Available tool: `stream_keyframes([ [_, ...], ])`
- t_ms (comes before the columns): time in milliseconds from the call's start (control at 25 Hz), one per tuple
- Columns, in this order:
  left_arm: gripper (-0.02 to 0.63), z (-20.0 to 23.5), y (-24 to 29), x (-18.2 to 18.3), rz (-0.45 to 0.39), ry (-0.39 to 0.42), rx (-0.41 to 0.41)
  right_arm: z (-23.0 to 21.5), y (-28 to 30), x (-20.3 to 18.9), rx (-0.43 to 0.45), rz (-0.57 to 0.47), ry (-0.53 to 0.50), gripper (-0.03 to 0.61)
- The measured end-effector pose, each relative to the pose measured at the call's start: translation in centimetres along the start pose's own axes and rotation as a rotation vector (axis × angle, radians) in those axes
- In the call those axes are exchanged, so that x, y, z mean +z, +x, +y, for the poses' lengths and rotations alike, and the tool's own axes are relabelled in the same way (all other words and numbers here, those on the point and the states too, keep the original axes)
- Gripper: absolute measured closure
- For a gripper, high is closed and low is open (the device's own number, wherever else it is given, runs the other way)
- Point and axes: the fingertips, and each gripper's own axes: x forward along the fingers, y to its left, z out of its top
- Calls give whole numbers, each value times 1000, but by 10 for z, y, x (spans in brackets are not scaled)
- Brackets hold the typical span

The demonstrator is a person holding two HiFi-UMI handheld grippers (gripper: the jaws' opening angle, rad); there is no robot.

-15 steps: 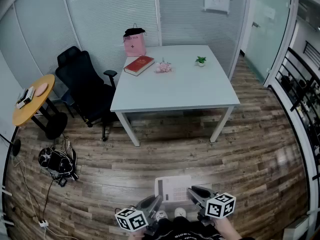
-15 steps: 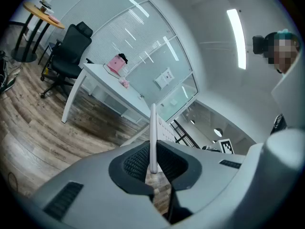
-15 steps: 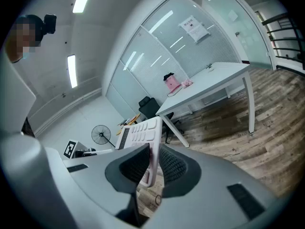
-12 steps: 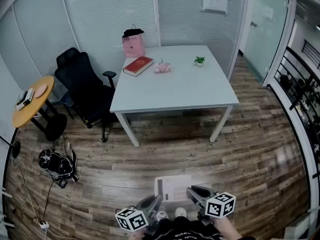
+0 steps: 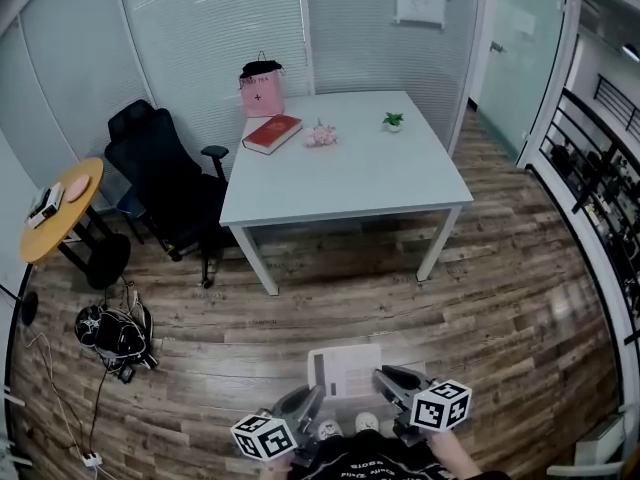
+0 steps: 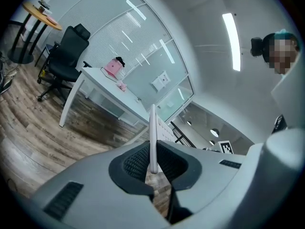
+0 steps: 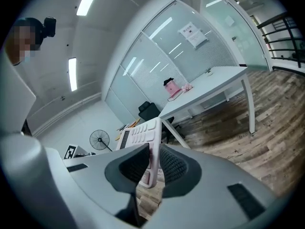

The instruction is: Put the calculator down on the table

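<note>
- The left gripper (image 5: 308, 400) is clamped on the near left edge of the calculator (image 5: 345, 371).
- The calculator is held flat between both grippers, keys up, over the wood floor (image 5: 500, 298) and well apart from the white table (image 5: 350, 173).
- The right gripper (image 5: 388, 380) pinches its right edge.

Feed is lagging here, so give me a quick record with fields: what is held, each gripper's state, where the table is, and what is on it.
held item: flat white calculator, level above the wood floor, not on the table
left gripper: shut on the calculator's left edge
right gripper: shut on the calculator's right edge
target: white rectangular table, ahead, well apart from the calculator
on table: red book, pink paper bag, small potted green plant, all toward its far side
</note>
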Motion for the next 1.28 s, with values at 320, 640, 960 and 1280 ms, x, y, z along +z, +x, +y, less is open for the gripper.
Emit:
stream_keyframes([
  [320,558,8,-18,11,25,62,-9,16,12,-10,-19,-41,17,503],
  [640,558,25,-29,9,36,54,5,21,27,-24,-32,-22,17,502],
  [960,558,45,6,28,-6,54,60,-11,61,2,20,22,5,502],
  [1280,558,66,61,87,-69,45,133,-42,119,72,101,74,-29,502],
])
